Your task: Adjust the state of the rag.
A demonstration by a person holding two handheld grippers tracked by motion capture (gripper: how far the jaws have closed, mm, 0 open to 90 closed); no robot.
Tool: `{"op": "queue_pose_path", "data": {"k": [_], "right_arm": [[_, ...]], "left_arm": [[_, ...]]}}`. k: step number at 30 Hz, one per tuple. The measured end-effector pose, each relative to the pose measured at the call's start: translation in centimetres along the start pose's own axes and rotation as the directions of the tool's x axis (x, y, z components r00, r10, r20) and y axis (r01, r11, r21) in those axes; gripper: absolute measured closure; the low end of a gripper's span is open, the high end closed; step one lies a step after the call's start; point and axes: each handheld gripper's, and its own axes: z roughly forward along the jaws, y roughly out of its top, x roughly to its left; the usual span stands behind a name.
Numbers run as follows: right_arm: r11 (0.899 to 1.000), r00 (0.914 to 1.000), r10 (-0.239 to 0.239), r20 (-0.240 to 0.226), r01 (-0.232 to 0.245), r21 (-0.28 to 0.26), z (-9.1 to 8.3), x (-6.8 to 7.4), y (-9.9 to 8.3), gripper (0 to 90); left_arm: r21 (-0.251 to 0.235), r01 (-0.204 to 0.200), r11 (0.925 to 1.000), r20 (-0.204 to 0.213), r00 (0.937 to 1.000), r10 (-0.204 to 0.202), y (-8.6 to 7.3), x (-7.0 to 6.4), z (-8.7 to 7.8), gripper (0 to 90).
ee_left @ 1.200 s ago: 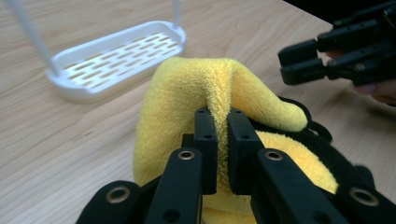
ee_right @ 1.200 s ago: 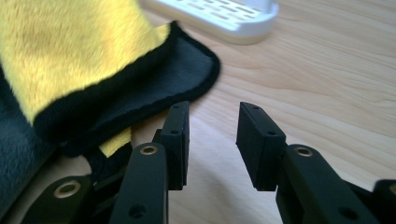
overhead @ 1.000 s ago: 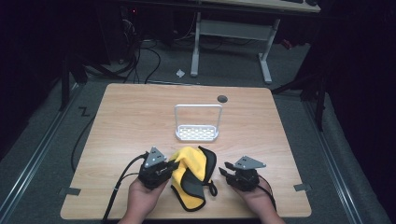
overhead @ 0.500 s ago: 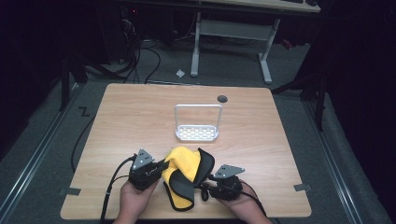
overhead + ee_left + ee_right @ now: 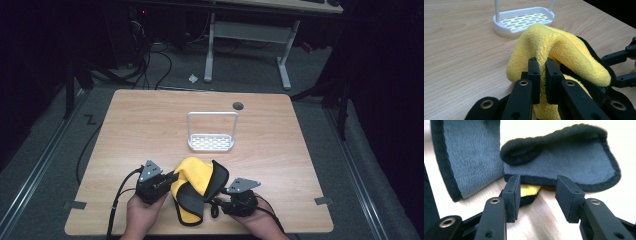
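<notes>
Between both tools, yellow cloth (image 5: pixel 192 185), left tool (image 5: pixel 541 72) pinching it

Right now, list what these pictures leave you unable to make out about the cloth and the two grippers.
- The cloth: its full shape, since it is folded over itself in the high view.
- Left gripper: how much cloth sits between its jaws; yellow pile covers the tips in the left gripper view.
- Right gripper: whether its open jaws touch the grey cloth edge; the right gripper view is blurred there.

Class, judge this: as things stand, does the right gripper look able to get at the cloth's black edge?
Probably yes: the right gripper is open, its jaws either side of the cloth's black edge, with nothing between.
</notes>
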Motion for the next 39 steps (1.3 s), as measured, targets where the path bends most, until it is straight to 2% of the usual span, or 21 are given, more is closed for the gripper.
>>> {"op": "queue_pose_path", "data": {"k": [1,6,9,13,16,19,21,24,25,26,28,31,34,37,39], "right_arm": [[1.0,0.9999,0.012,-0.005,-0.013,-0.012,-0.3,0.0,0.0,53.8],[0.999,0.9999,0.014,-0.005,-0.015,-0.038,-1.0,0.5,0.2,51.9],[0.999,0.9998,0.017,-0.008,-0.017,-0.035,-1.0,0.8,0.2,51.7],[1.0,0.9998,0.002,-0.019,-0.002,0.017,-0.1,1.3,-0.2,52.1],[0.999,1.0,-0.001,-0.009,0.002,0.051,0.7,1.4,-0.3,53.2],[0.998,1.0,0.006,-0.003,-0.006,0.068,1.1,1.1,-0.4,58.1],[0.996,1.0,-0.003,0.003,0.002,0.086,1.3,1.0,-0.5,64.9],[0.996,0.9999,0.003,0.01,-0.004,0.088,1.2,0.9,-0.6,69.3],[0.996,0.9997,-0.007,0.023,0.005,0.09,1.2,0.7,-0.6,77.0],[0.996,0.9994,-0.013,0.031,0.01,0.091,1.1,0.7,-0.7,80.0],[0.996,0.999,-0.015,0.042,0.011,0.086,1.1,0.6,-0.7,81.7],[0.996,0.9924,-0.009,0.123,-0.002,0.087,0.4,-0.8,-0.9,82.8],[0.995,0.9828,0.049,0.178,-0.064,0.077,-0.4,-3.2,-1.4,82.8],[0.992,0.9625,0.081,0.259,-0.102,0.071,-1.4,-5.6,-2.1,82.9],[0.99,0.9422,0.1,0.32,-0.127,0.066,-2.1,-7.2,-2.5,83.0]], "left_arm": [[0.0,-0.001,1.0,0.003,1.0,0.001,0.0,0.0,0.0,84.4],[0.003,-0.002,1.0,0.01,0.9999,0.002,0.0,-0.1,0.0,84.3],[0.004,-0.002,1.0,0.013,0.9999,0.002,0.0,-0.1,0.0,84.3],[0.004,-0.001,1.0,0.014,0.9999,0.001,0.0,-0.1,0.0,84.3],[0.002,-0.001,1.0,0.015,0.9999,0.0,0.0,-0.1,0.0,84.3],[0.001,0.0,1.0,0.018,0.9998,0.0,0.0,-0.1,-0.1,84.3],[0.0,0.002,1.0,0.02,0.9998,-0.002,0.0,-0.1,-0.1,84.3],[-0.001,0.002,1.0,0.022,0.9997,-0.002,0.0,-0.1,-0.1,84.3],[0.0,0.0,1.0,0.026,0.9997,0.0,0.0,-0.1,-0.1,84.3],[0.0,-0.001,1.0,0.029,0.9996,0.001,0.0,-0.2,-0.1,84.3],[0.001,-0.004,1.0,0.03,0.9995,0.004,0.0,-0.2,-0.1,84.3],[0.013,-0.011,0.9998,0.041,0.9991,0.011,-0.3,-0.3,0.1,84.1],[0.041,-0.015,0.999,0.06,0.9981,0.013,-0.7,-0.5,0.5,84.0],[0.077,-0.03,0.9966,0.071,0.9972,0.025,-1.2,-0.9,1.1,83.9],[0.099,-0.038,0.9944,0.087,0.9958,0.029,-1.6,-1.1,1.5,83.9]]}}
